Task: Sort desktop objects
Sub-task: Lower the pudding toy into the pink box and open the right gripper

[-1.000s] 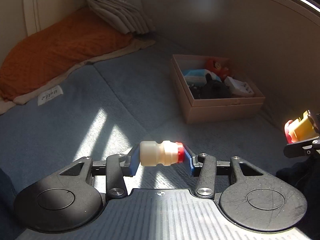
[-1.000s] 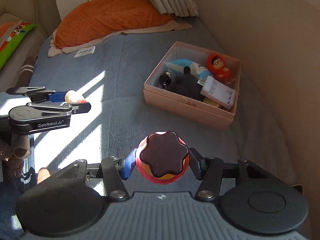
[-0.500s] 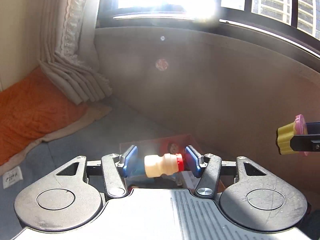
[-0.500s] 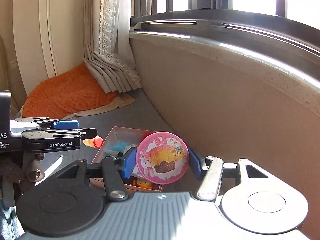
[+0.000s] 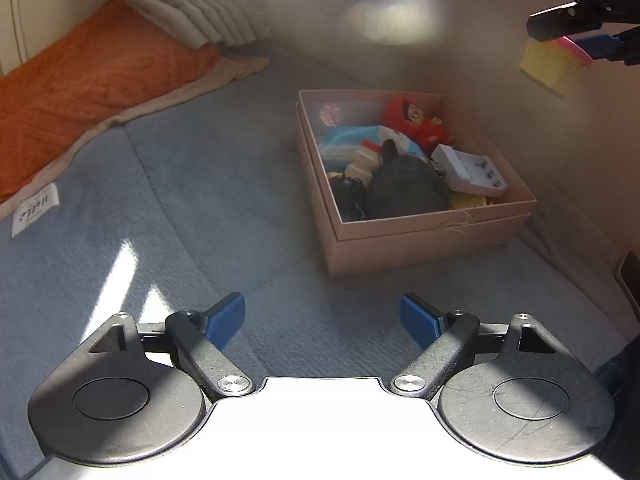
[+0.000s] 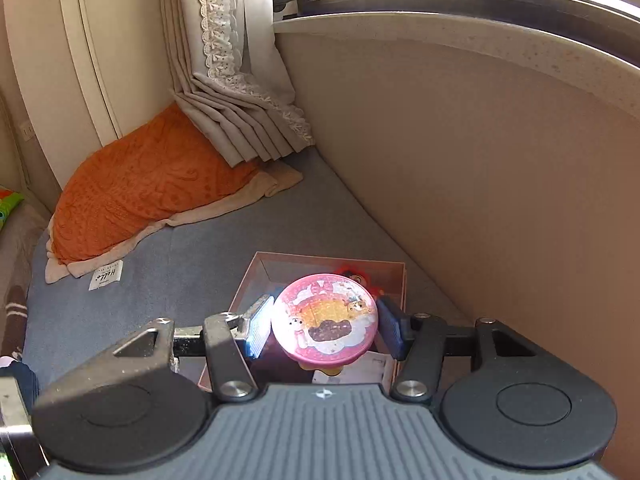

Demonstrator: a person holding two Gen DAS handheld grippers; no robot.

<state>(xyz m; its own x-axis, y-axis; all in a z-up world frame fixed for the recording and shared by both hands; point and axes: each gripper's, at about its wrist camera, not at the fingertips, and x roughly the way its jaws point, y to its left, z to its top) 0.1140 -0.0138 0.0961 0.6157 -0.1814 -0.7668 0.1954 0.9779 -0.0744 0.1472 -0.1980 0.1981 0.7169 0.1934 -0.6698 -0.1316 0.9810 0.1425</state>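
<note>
My left gripper [image 5: 323,321] hangs over the blue mat, short of the pink box [image 5: 432,232], its jaws opening with nothing between them. A small cream bottle with a red cap [image 5: 362,160] lies inside the box among a red doll [image 5: 416,120], a black pouch [image 5: 404,188] and a white battery charger [image 5: 470,172]. My right gripper [image 6: 324,330] is shut on a pink-lidded yellow cup toy [image 6: 325,324], held above the box [image 6: 256,276]. In the left wrist view that toy [image 5: 554,62] hangs at the upper right in the right gripper [image 5: 560,46].
An orange blanket [image 5: 80,76] and folded curtain [image 5: 192,4] lie at the far left. A beige wall [image 6: 500,160] under the window sill runs along the right of the mat. A small white label [image 5: 34,210] lies on the mat [image 5: 200,184].
The left gripper opened and the bottle left its jaws; it now lies in the box. The right gripper carried the cup toy up and over the box.
</note>
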